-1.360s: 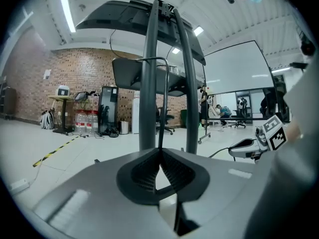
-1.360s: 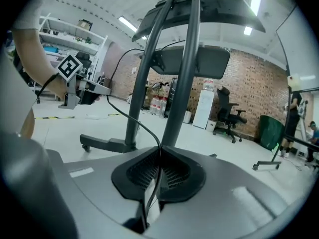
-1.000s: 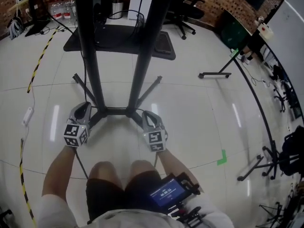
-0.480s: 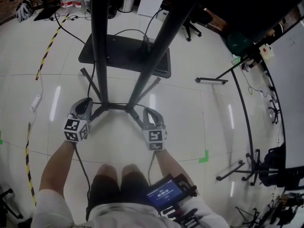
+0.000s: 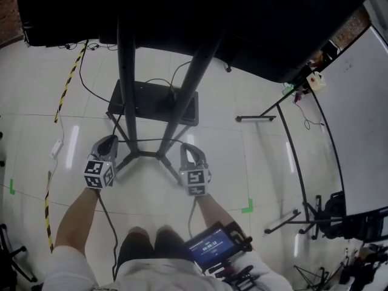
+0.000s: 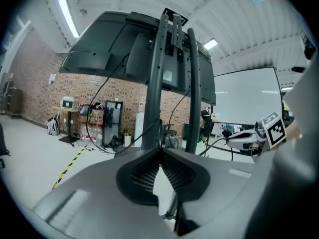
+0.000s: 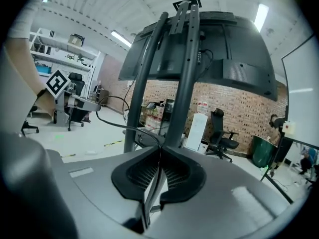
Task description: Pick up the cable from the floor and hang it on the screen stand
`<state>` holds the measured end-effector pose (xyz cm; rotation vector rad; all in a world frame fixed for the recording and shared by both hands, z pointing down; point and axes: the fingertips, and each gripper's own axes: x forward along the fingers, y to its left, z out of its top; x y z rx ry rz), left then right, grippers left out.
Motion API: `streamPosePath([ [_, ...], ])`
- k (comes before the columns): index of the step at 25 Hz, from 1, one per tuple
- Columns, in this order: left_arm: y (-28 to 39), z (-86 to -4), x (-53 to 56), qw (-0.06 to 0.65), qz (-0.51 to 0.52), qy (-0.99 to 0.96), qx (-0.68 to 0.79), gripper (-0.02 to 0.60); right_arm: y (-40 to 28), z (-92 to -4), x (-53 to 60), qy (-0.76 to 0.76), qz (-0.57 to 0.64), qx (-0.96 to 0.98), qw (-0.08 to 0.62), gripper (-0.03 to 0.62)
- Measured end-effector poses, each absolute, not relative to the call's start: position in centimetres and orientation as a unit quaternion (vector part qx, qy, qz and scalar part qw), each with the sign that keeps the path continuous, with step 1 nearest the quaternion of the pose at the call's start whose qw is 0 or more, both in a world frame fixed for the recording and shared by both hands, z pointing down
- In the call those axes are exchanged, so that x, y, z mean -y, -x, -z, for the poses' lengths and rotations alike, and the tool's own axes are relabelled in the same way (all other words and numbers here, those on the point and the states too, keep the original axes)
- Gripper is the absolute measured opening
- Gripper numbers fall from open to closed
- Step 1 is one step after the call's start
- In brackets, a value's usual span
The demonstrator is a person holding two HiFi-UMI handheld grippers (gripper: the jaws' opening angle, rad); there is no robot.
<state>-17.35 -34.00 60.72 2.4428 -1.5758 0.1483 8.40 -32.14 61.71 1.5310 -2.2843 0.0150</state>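
A thin black cable (image 5: 148, 140) stretches between my two grippers, just in front of the screen stand's two black poles (image 5: 126, 71). The big dark screen (image 5: 182, 11) fills the top of the head view. My left gripper (image 5: 109, 140) is shut on the cable, whose loose end hangs down (image 5: 103, 214) past my arm. My right gripper (image 5: 187, 148) is also shut on it. In the left gripper view the jaws (image 6: 160, 152) meet, with cable (image 6: 171, 206) below them. The right gripper view has the jaws (image 7: 160, 151) pinching the cable (image 7: 119, 127), which runs left toward the other gripper (image 7: 75, 102).
The stand's splayed feet (image 5: 142, 156) and black base plate (image 5: 151, 102) lie on the pale floor below. A whiteboard on a frame (image 5: 357, 120) stands at the right, a tripod (image 5: 303, 217) near it. Yellow-black tape (image 5: 70, 80) and a white power strip (image 5: 56, 148) lie at the left.
Both grippers have risen together with the cable held between them. The floor looks farther away, and the screen has come into the top of the head view.
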Motion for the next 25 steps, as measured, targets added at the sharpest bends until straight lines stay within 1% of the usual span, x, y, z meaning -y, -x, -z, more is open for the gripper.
streamPosePath([
  [7, 17.4, -51.3, 33.5, 0.118, -0.030, -0.831, 0.542, 0.018, -8.4, -51.3, 32.9, -0.550, 0.019, 0.813, 0.191, 0.034],
  [12, 17.5, -44.6, 33.1, 0.101, -0.015, -0.835, 0.541, 0.018, -8.4, -44.8, 32.9, -0.556, 0.036, 0.811, 0.176, 0.033],
  [19, 17.2, -32.3, 33.1, 0.034, 0.015, -0.847, 0.531, 0.017, -8.7, -34.4, 32.5, -0.568, 0.077, 0.809, 0.133, 0.032],
  [25, 16.3, -21.8, 32.0, -0.036, 0.041, -0.854, 0.517, 0.017, -9.7, -25.4, 31.4, -0.578, 0.140, 0.798, 0.104, 0.031],
])
